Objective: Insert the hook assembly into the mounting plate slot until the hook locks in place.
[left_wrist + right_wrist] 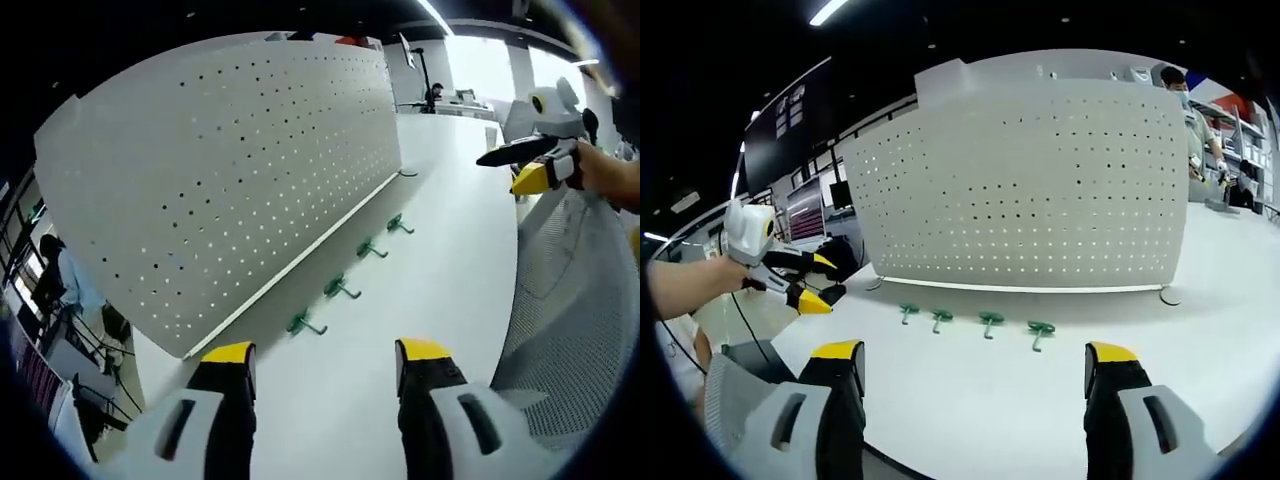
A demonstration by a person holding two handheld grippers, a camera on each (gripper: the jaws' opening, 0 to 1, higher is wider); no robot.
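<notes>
In the left gripper view, a tall white perforated metal panel [230,170] fills the upper left of the frame, standing upright on the white tabletop [440,270]. Along its foot, running from lower centre up toward the right, lie four small green plastic hooks [342,288] in a row — each just beside the panel's base, apart from one another, none seated in a hole. At the bottom of the frame the left gripper [325,362] shows its two black jaws with yellow tips, standing wide apart with nothing between them. At the upper right edge the right gripper [515,160] comes in, held in a person's hand [605,172]; its dark jaws appear parted and hold nothing.

In the right gripper view, the left gripper [820,285] sits at the left edge of the frame, gripped by a hand [690,285], its yellow-tipped jaws spread and hovering above the table edge. The perforated panel [1030,180] spans the middle, and the four green hooks [989,321] lie in a line on the tabletop [980,400] just in front of it, centre frame. The right gripper [975,358] rises from the bottom, jaws wide and empty. At the upper right a person [1195,125] stands behind the panel — well back.
</notes>
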